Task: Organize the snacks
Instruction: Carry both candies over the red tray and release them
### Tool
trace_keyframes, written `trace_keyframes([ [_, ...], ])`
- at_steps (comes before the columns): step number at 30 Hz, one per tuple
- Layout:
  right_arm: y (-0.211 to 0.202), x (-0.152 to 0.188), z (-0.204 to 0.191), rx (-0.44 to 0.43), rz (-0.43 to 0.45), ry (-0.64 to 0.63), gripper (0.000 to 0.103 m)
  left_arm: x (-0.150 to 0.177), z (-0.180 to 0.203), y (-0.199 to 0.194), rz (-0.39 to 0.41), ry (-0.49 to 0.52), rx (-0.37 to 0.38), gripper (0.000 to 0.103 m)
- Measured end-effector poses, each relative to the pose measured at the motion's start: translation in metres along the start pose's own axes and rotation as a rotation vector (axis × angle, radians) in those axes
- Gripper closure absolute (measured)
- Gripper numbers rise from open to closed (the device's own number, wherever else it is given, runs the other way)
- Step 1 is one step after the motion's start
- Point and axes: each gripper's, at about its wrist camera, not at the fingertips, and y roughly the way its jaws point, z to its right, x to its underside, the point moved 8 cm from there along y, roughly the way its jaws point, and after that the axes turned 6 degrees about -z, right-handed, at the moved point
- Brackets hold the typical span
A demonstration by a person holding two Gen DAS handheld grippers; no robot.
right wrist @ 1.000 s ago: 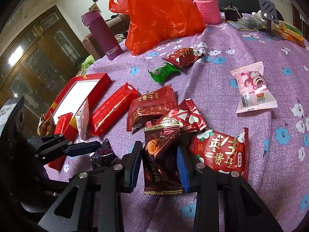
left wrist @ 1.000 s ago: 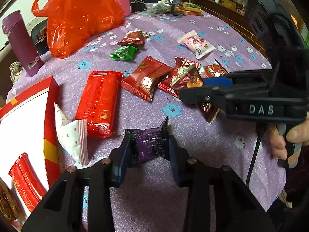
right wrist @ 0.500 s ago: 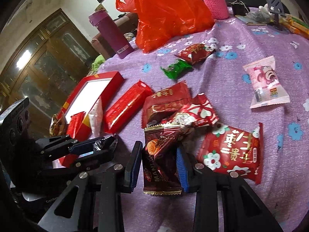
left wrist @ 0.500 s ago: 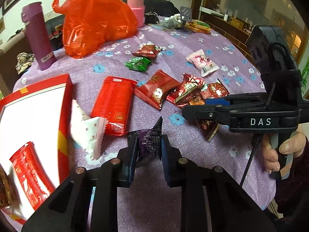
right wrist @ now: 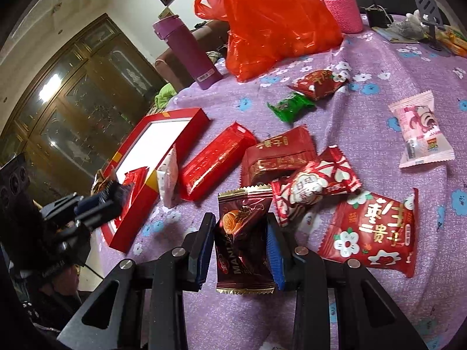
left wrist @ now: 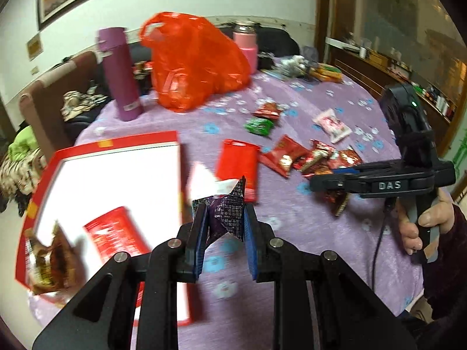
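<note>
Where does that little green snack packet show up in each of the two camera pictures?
Left wrist view: the green packet lies on the cloth right of centre, upper half.
Right wrist view: the green packet lies right of centre, upper half.
Shared landmark: the orange-red plastic bag, beyond the packet in both.

The surface (right wrist: 364, 58) wore a matt purple cloth printed with small flowers, while the snacks on it were glossy crinkled foil or plastic film: the dark brown wrapper (right wrist: 243, 245) with gold zigzag edges, the shiny purple wrapper (left wrist: 226, 218), the long red packet (right wrist: 216, 162) and the pink-and-white pouch (right wrist: 420, 134). The red box (right wrist: 137, 204) looked like smooth coated cardboard with a plain white inside, and the orange-red bag (right wrist: 274, 20) was thin, translucent, wrinkled plastic. Each tool was matt black plastic with silvery metal pins and ribbed blue pads (right wrist: 274, 250), the pink bottle (right wrist: 341, 11) sat in a knitted sleeve, and the purple flask (left wrist: 119, 73) had a smooth satin finish.
</note>
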Motion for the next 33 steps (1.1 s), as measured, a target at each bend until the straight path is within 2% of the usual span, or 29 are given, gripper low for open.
trace_keyframes([
  [4,-0.001,-0.002,-0.005,-0.014,0.016,-0.014,0.069,0.006,-0.024,-0.005,0.005,-0.056,-0.028,0.082],
  [10,0.000,-0.004,-0.020,-0.022,0.032,-0.030,0.069,0.014,-0.039,-0.011,0.015,-0.084,-0.037,0.082],
  [22,0.038,-0.022,-0.115,-0.091,-0.017,-0.158,0.069,0.029,-0.081,-0.013,0.015,-0.170,-0.064,0.082],
  [29,0.071,-0.038,-0.154,-0.109,-0.047,-0.196,0.069,0.032,-0.107,-0.005,0.003,-0.173,-0.162,0.082],
  [33,0.095,-0.042,-0.171,-0.090,-0.070,-0.222,0.069,0.033,-0.120,0.003,-0.018,-0.164,-0.226,0.082],
])
